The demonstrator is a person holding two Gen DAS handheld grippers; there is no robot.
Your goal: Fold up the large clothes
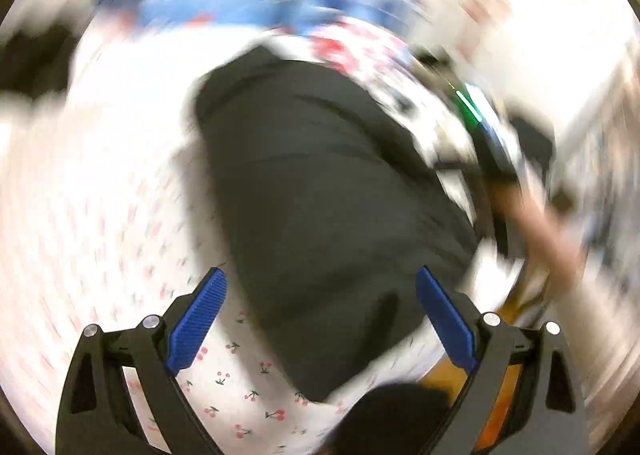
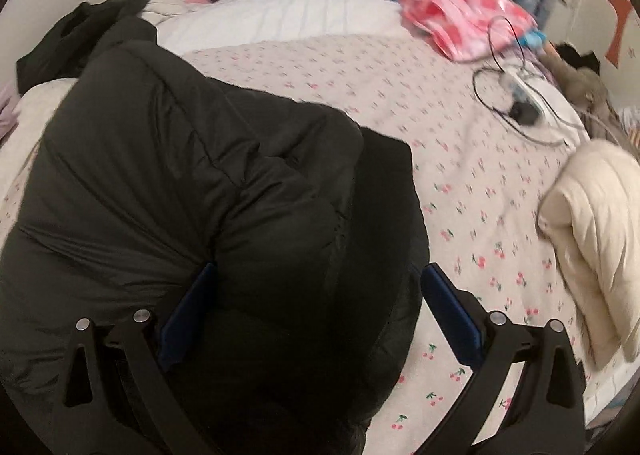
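Black jacket (image 2: 192,191) lies bunched on bed (image 2: 460,175). Right gripper (image 2: 316,319) fingers wide, straddling its edge, nothing pinched; left gripper (image 1: 320,319) wide open, empty. Pinch hem w/ both, fold flat.

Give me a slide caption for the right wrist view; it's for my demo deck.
Right gripper, jaws open, over a black puffer jacket on a cherry-print bedsheet.
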